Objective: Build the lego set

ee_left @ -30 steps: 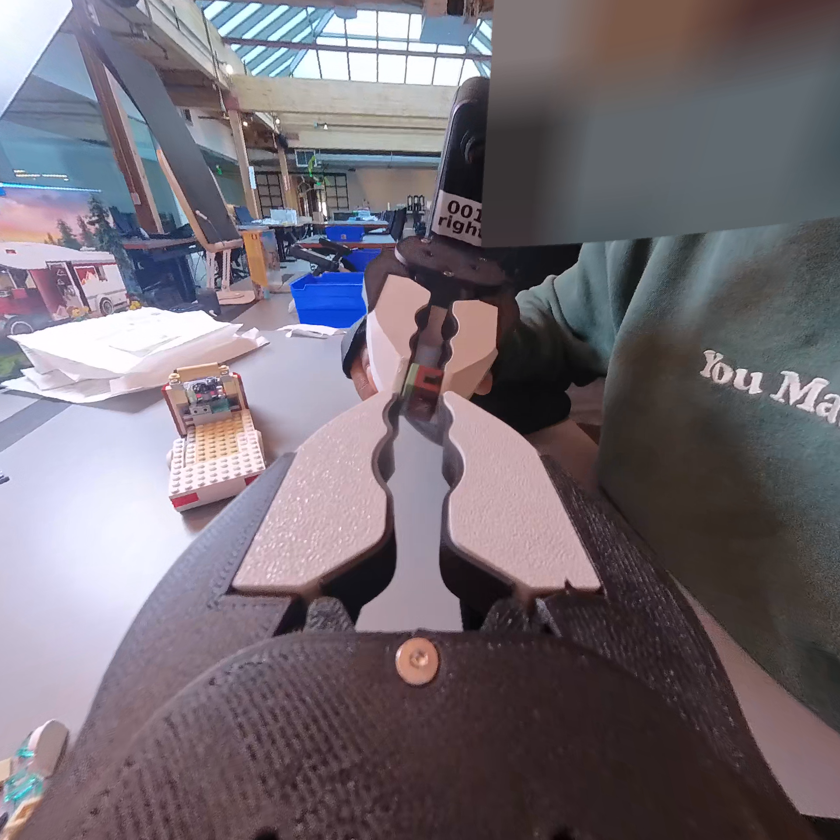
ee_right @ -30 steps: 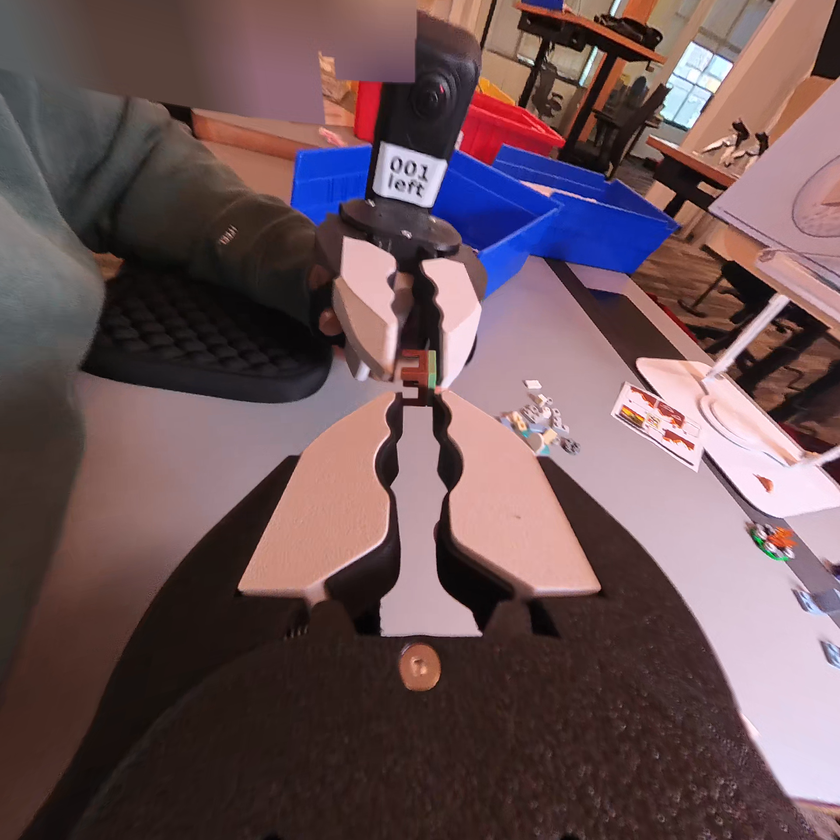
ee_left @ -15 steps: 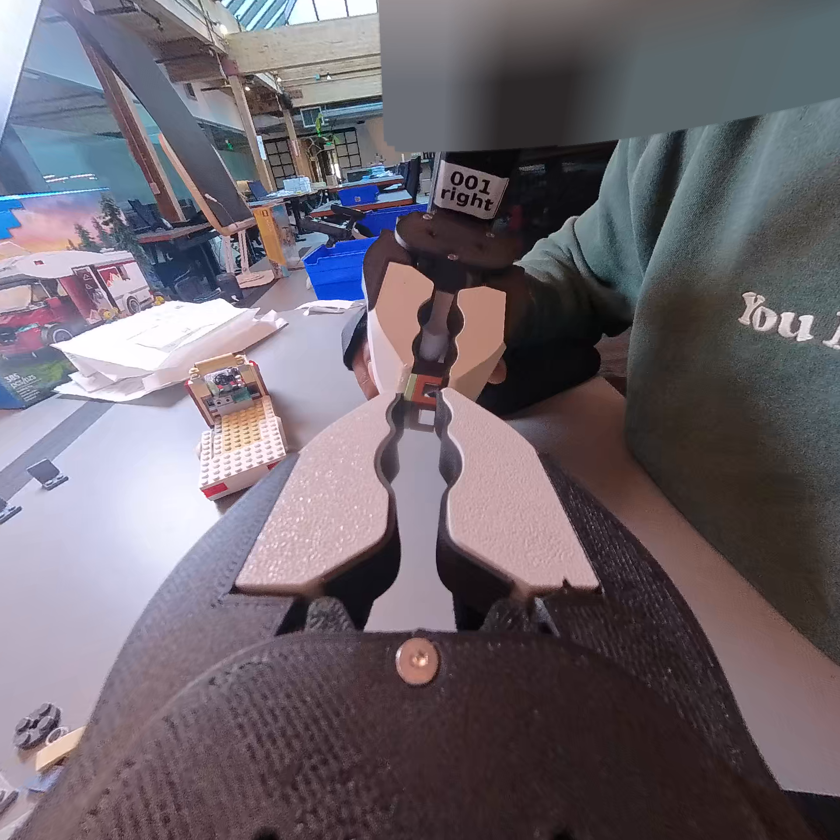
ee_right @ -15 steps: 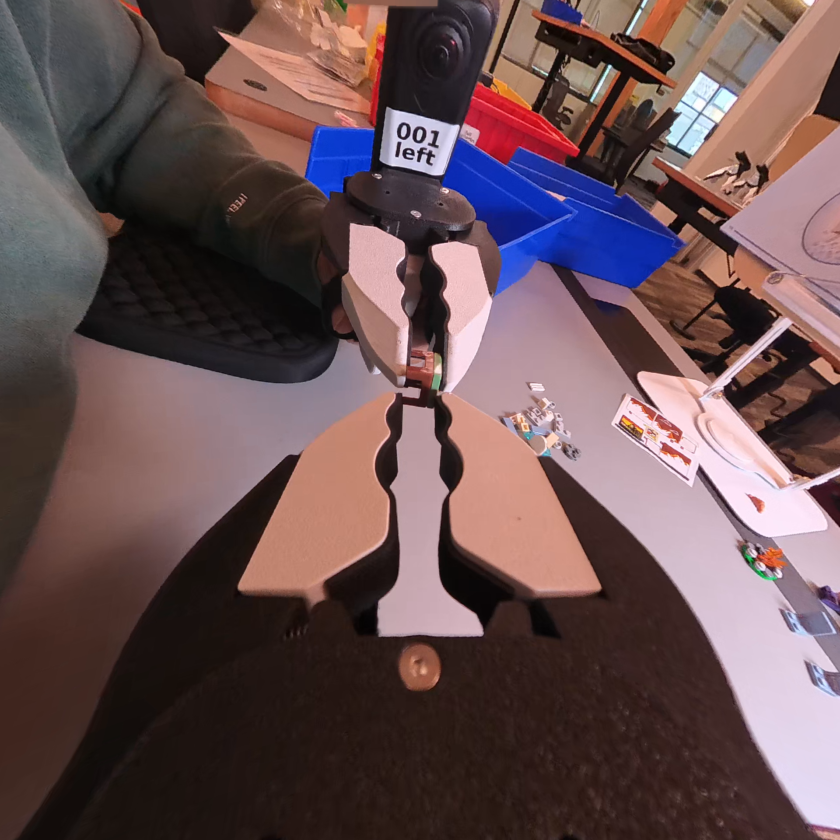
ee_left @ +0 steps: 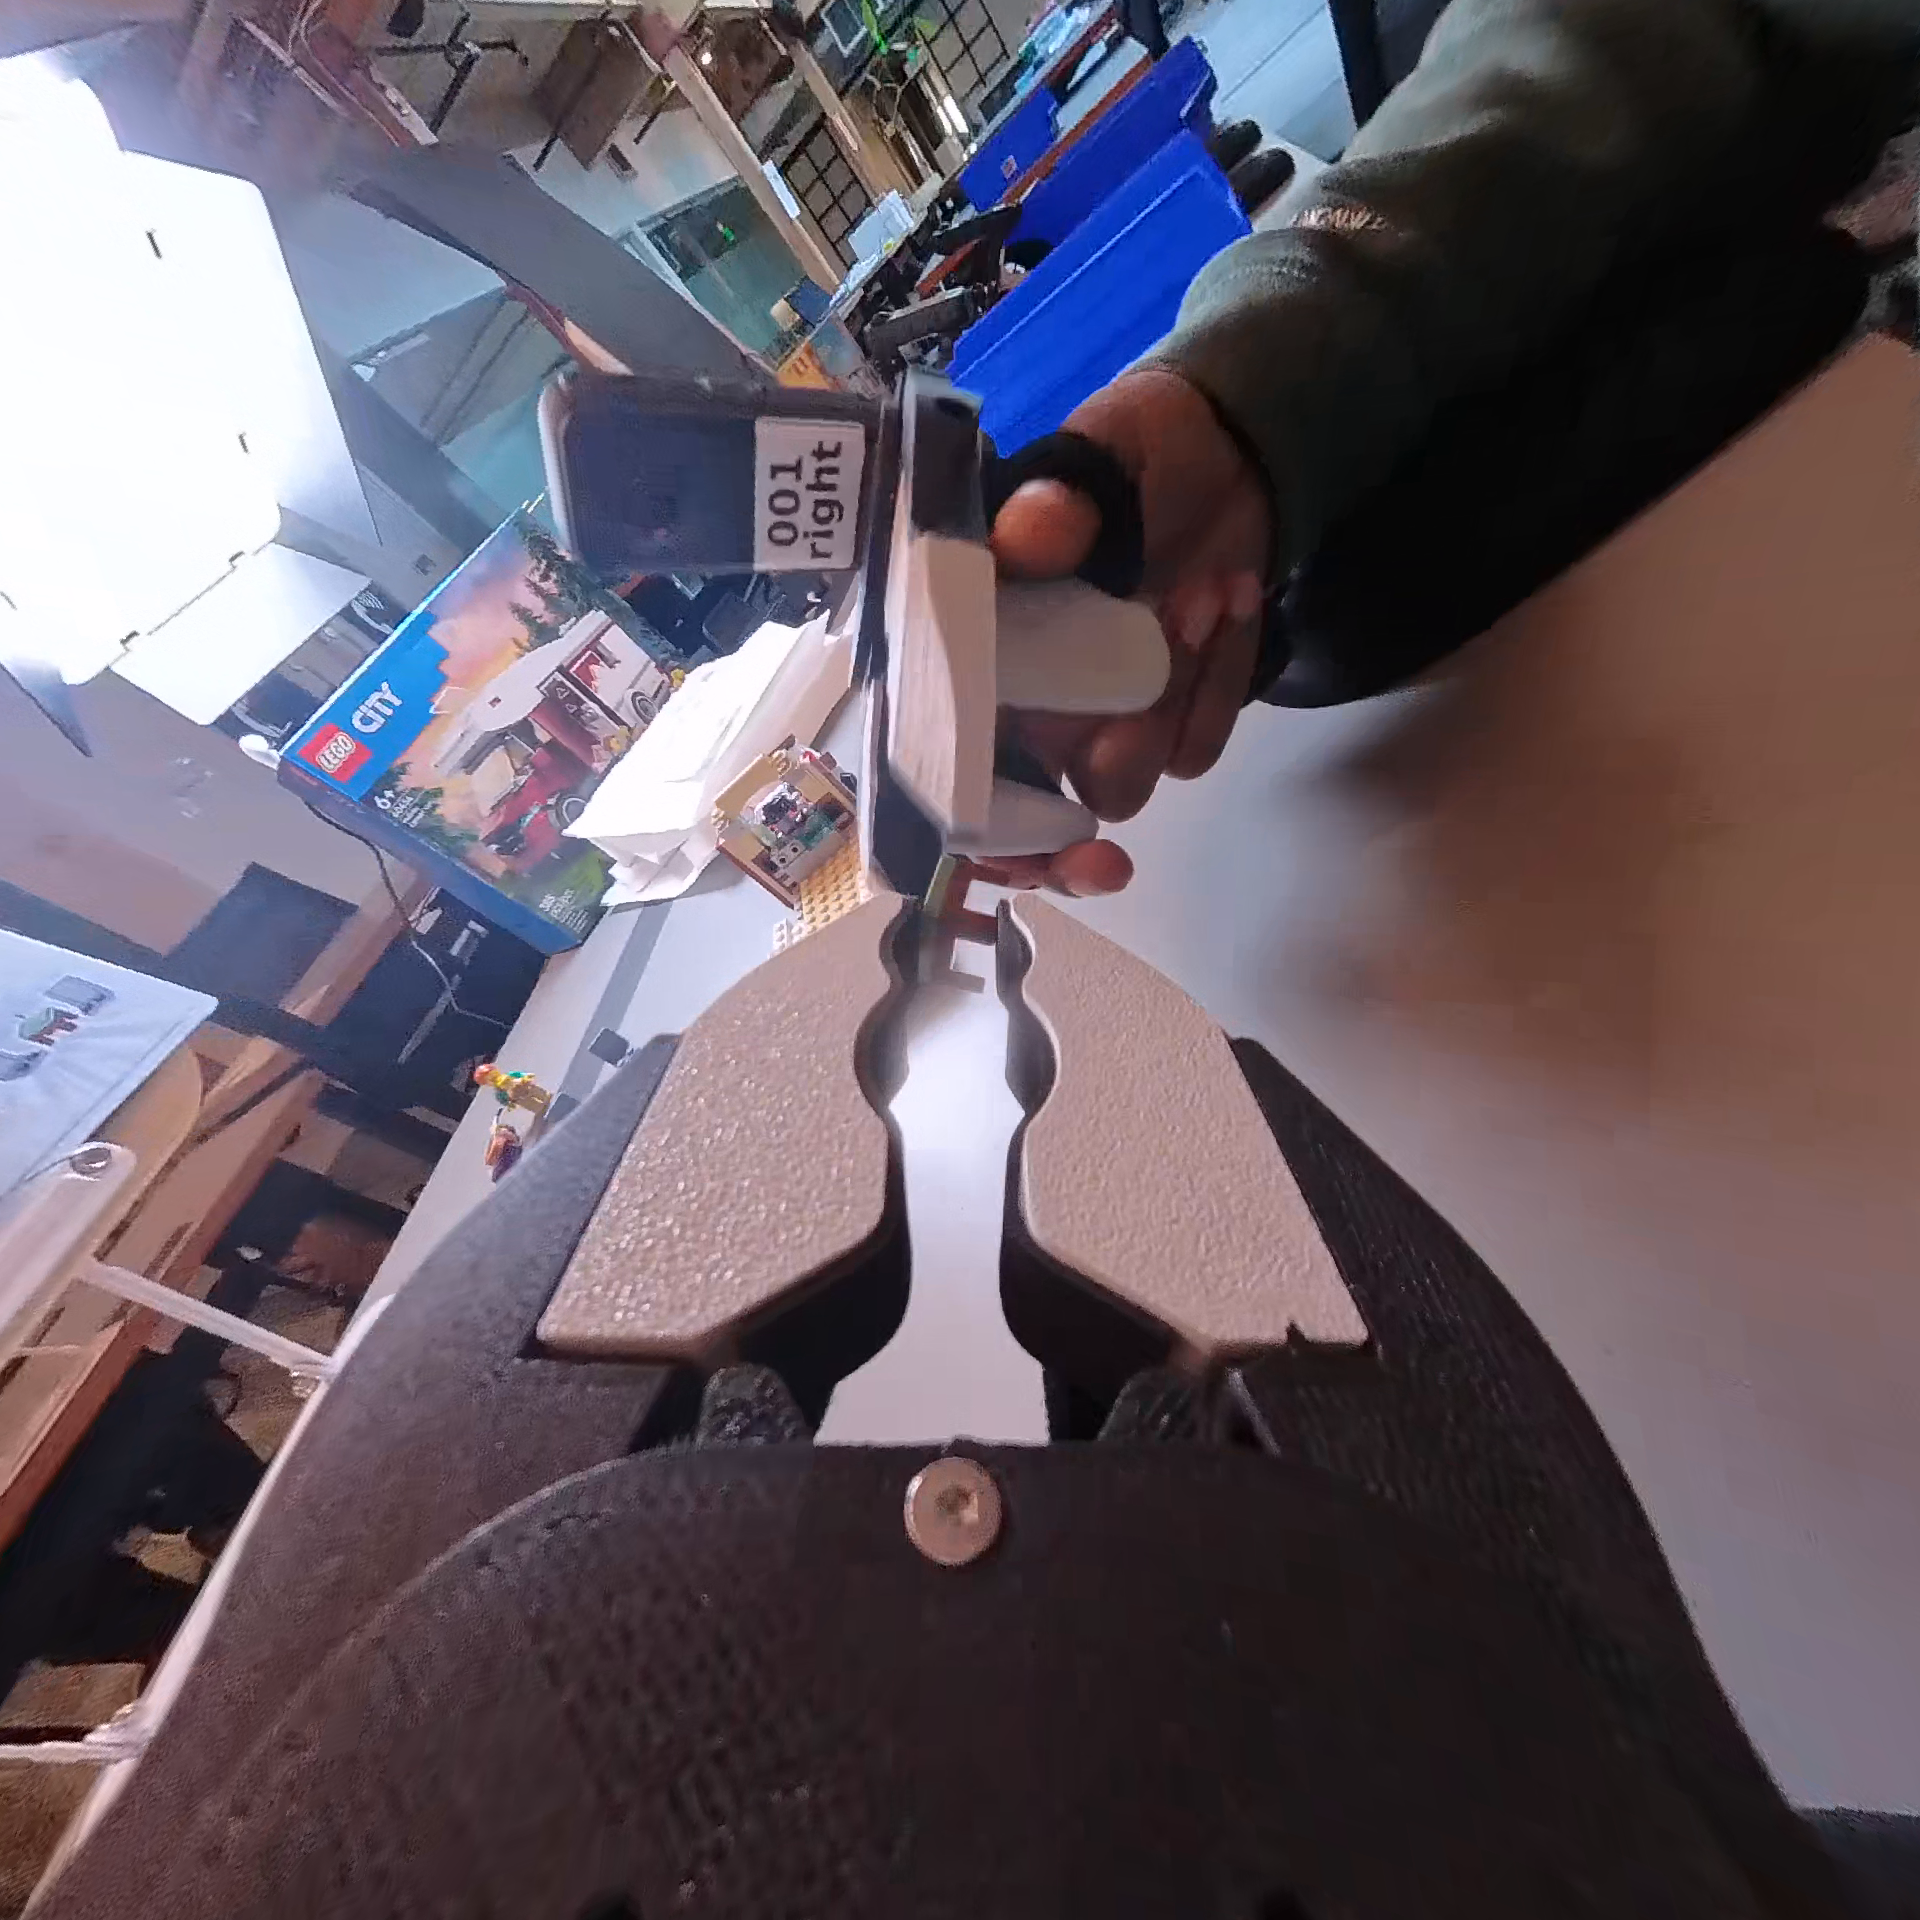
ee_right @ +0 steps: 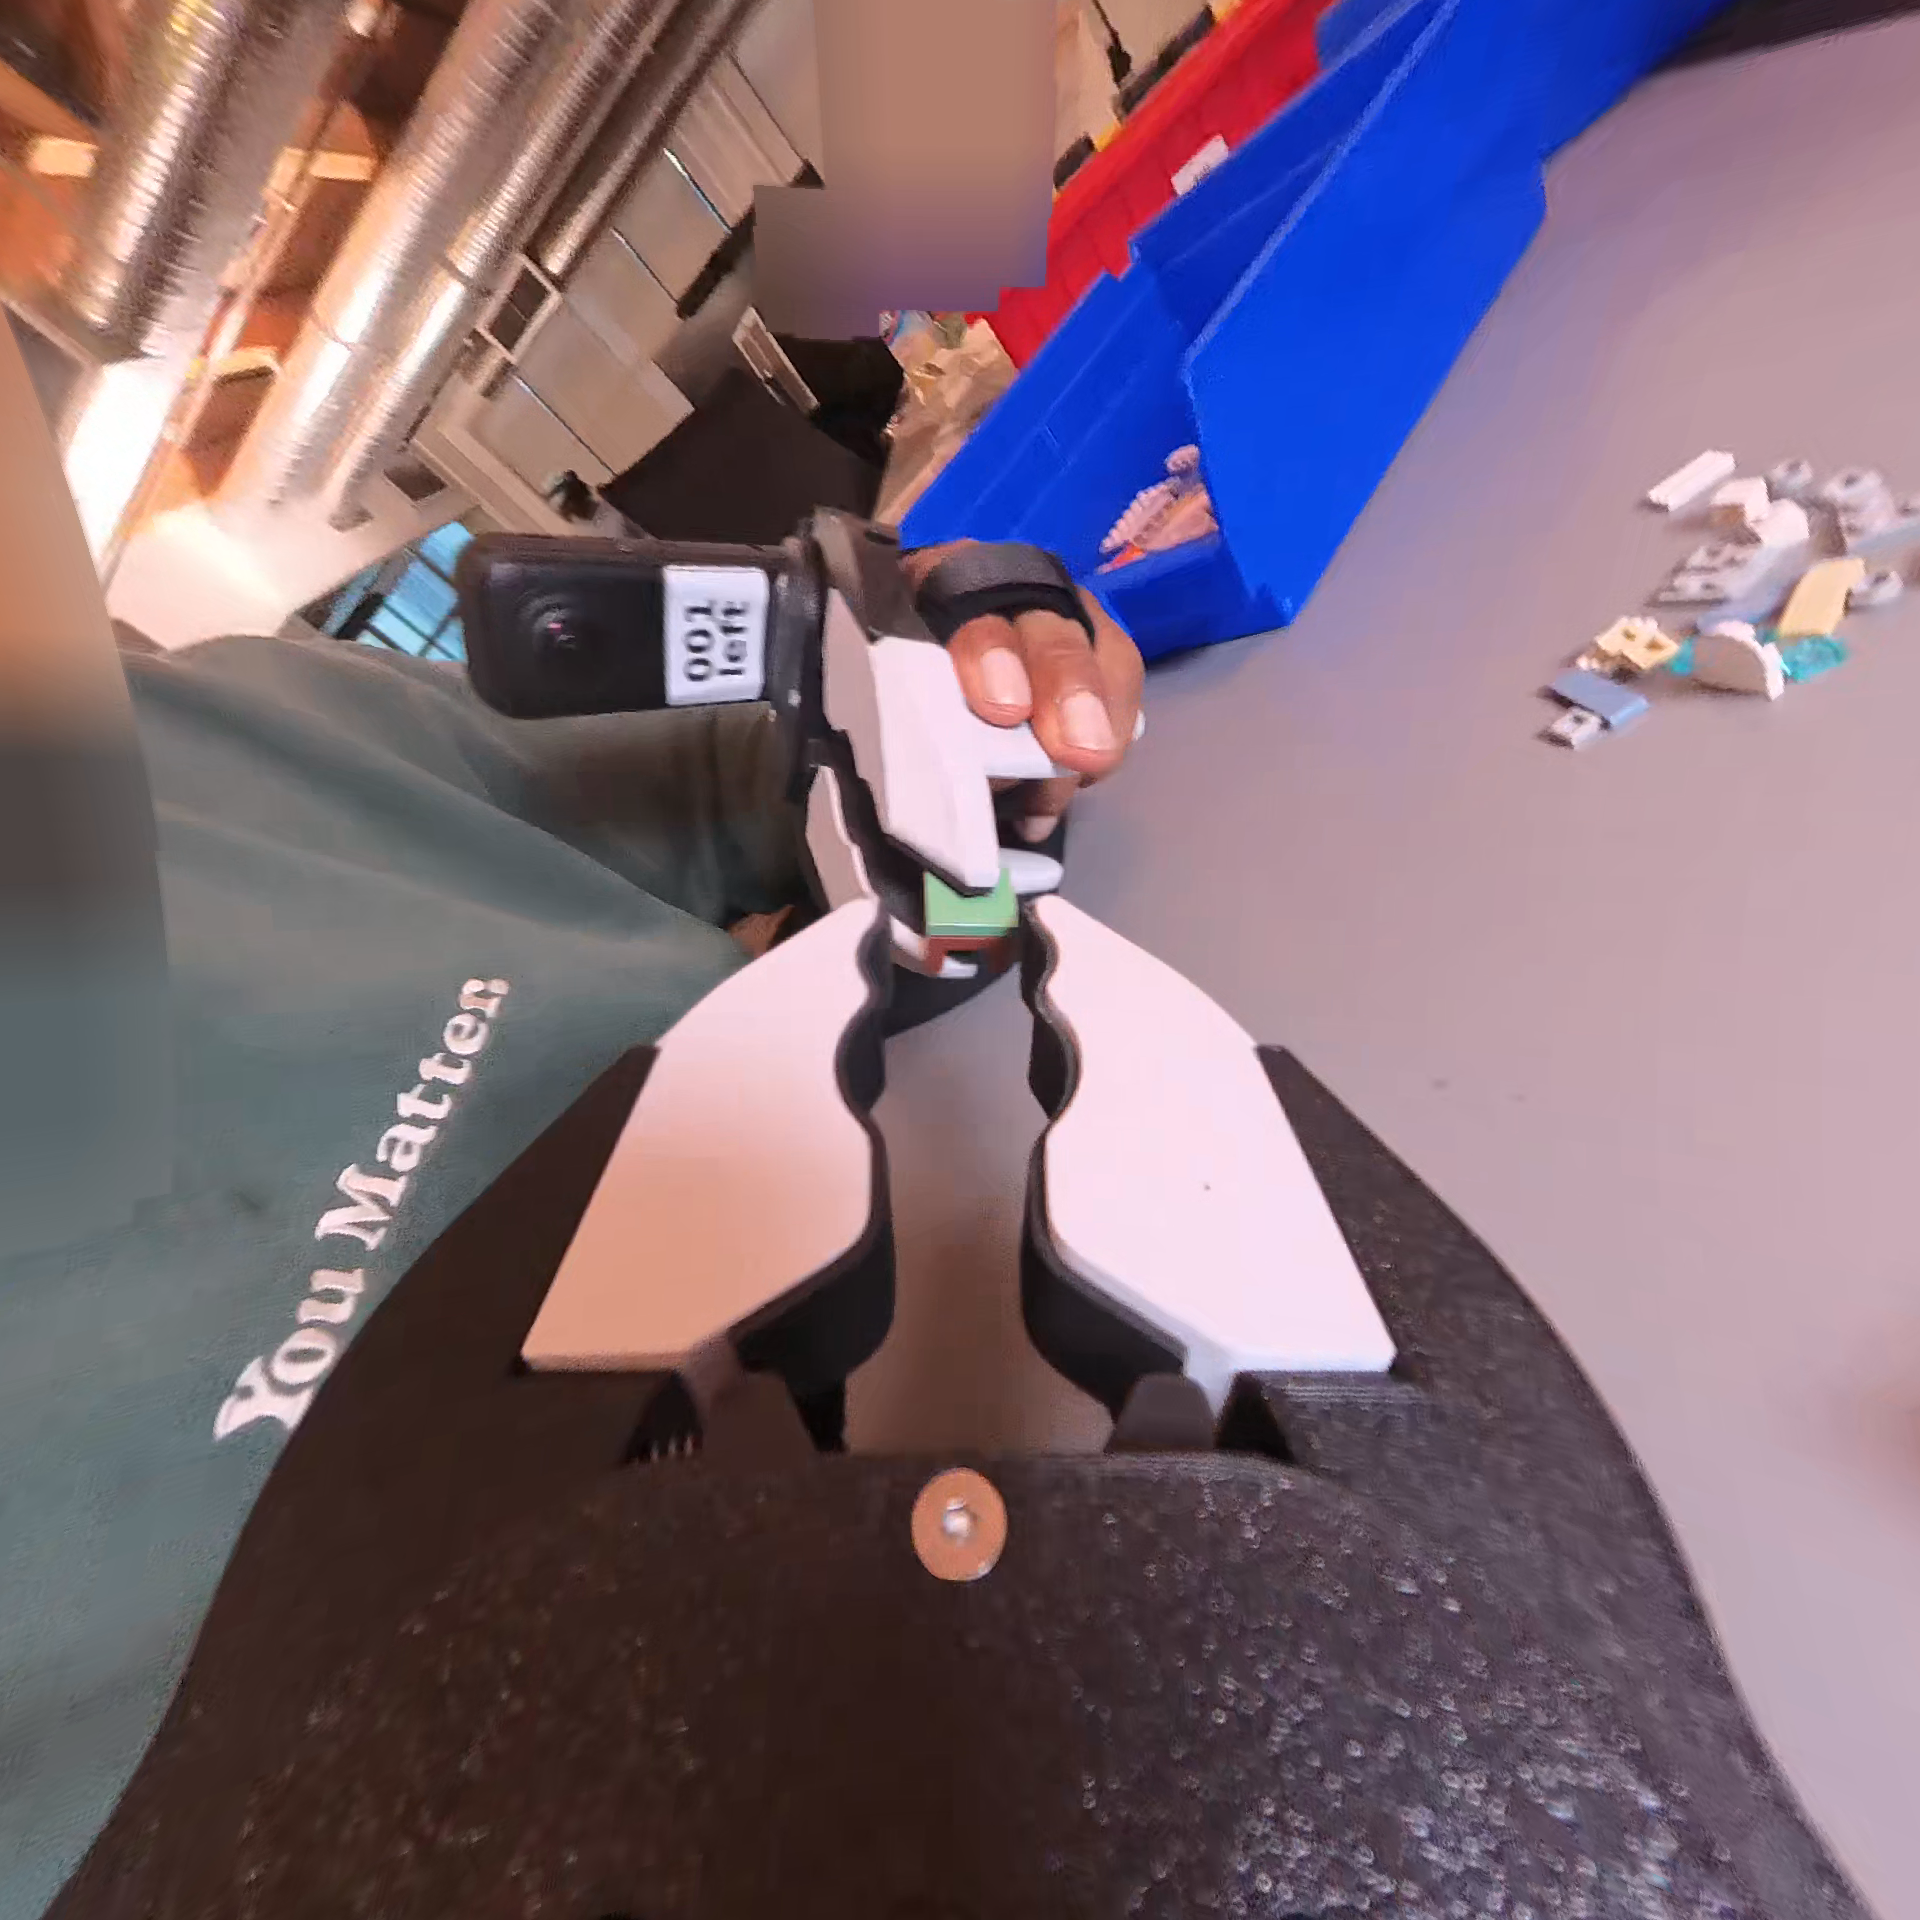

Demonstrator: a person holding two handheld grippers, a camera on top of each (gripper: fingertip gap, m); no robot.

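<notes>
I have both grippers raised off the table and meeting tip to tip, rolled roughly sideways to each other. The small assembly, a green brick on a brown piece with a white part below, sits at that junction. In the right wrist view the left gripper is pinching the green brick from above. The right gripper has its fingertips either side of the brown piece; they look to be touching it, so I judge that it grips it. The left wrist view shows the same junction, with the left gripper's own tips narrowed around the piece, though blur hides the exact contact. Risks from here: with 2 grips at crossed angles, any twist could shear the bricks apart or pop the piece out onto the table. The hold is at the very tips, so a slight easing of either squeeze could drop it. The partly built model and loose parts lie well apart from this work.
</notes>
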